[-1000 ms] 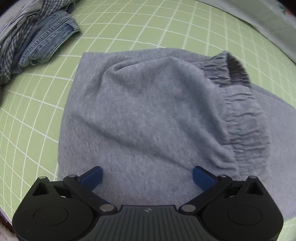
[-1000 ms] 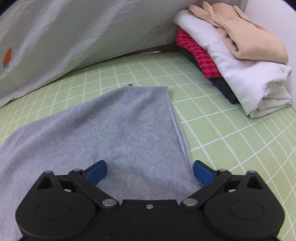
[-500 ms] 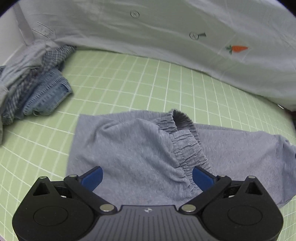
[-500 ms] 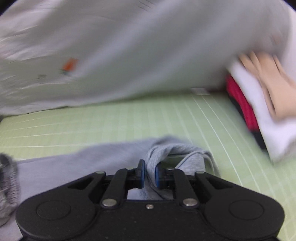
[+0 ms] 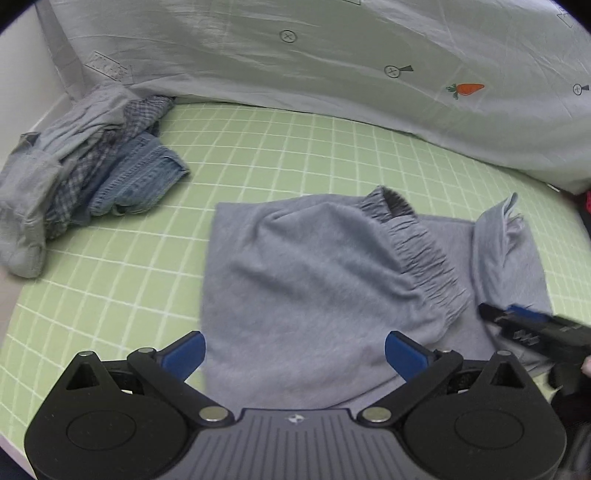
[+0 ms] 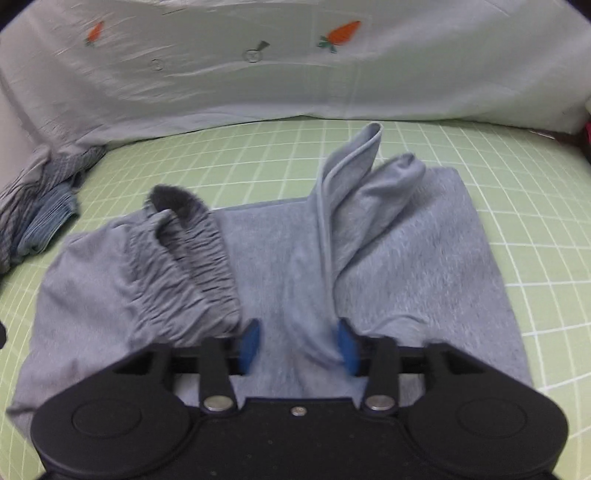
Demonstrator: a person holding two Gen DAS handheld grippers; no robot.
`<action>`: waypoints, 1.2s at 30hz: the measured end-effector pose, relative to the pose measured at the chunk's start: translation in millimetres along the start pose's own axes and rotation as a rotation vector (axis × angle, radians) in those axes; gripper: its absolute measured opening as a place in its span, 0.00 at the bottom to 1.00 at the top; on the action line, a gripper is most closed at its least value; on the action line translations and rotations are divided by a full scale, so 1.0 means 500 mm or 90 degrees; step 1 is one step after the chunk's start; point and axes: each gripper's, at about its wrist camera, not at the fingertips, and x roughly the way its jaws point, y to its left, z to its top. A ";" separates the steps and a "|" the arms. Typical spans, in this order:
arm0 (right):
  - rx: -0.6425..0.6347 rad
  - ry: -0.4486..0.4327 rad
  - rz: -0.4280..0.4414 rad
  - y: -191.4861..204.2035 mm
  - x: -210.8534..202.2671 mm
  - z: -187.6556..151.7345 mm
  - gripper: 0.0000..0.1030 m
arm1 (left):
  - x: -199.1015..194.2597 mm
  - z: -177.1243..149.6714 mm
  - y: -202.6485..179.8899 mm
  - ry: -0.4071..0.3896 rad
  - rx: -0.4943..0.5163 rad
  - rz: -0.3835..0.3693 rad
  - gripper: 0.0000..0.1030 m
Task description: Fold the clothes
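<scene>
Since half a second ago, the fingers of the right gripper (image 6: 297,341) have been parted from their pinch on the leg end, and that cloth now stands loosely between them, touched by the blue pad (image 6: 346,345) on one side. The left gripper (image 5: 293,350) is held spread wide above the near edge of the grey trousers (image 5: 306,291), with nothing gripped.

The trousers are laid in the middle of the green mat (image 5: 122,295), folded in from both ends: the gathered waistband (image 6: 195,258) is turned over on one side, and the leg ends (image 6: 354,177) are stood up in a peak on the other. One pair of trousers is counted.

The mat is ruled with a white grid. Behind it a pale sheet (image 5: 332,74) is draped, printed with small carrots and round symbols; two carrots (image 6: 341,33) are counted in the right wrist view and one in the left. A boxed mark is printed at its left corner, too small to be read.

One heap of crumpled clothes (image 5: 85,166), denim and checked cloth among them, is left at the mat's far left corner, well apart from the trousers.
</scene>
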 end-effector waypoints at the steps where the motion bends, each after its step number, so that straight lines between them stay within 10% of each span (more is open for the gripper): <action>1: 0.011 -0.017 -0.002 -0.003 -0.011 0.003 0.58 | -0.001 0.000 0.011 0.001 -0.005 0.005 0.99; 16: 0.090 -0.029 -0.036 -0.039 0.088 0.107 0.76 | 0.066 0.089 0.064 -0.006 -0.026 0.033 0.99; 18: 0.109 -0.016 -0.033 -0.051 0.119 0.125 0.59 | 0.076 0.102 0.065 -0.004 -0.029 0.037 0.99; 19: 0.117 -0.012 -0.018 -0.055 0.126 0.134 0.16 | 0.081 0.108 0.066 -0.004 -0.030 0.039 0.99; 23: 0.032 -0.030 0.050 -0.004 0.120 0.164 0.08 | 0.098 0.125 0.068 0.002 -0.034 0.044 0.99; 25: -0.021 -0.028 0.083 0.032 0.113 0.168 0.10 | 0.103 0.119 0.067 0.012 -0.036 0.040 0.99; 29: 0.036 -0.037 0.125 0.028 0.077 0.150 0.60 | 0.091 0.107 0.070 0.010 -0.031 0.041 0.99; 36: 0.094 -0.053 0.005 -0.055 0.006 0.058 0.61 | 0.066 0.089 0.076 0.007 -0.037 0.035 0.99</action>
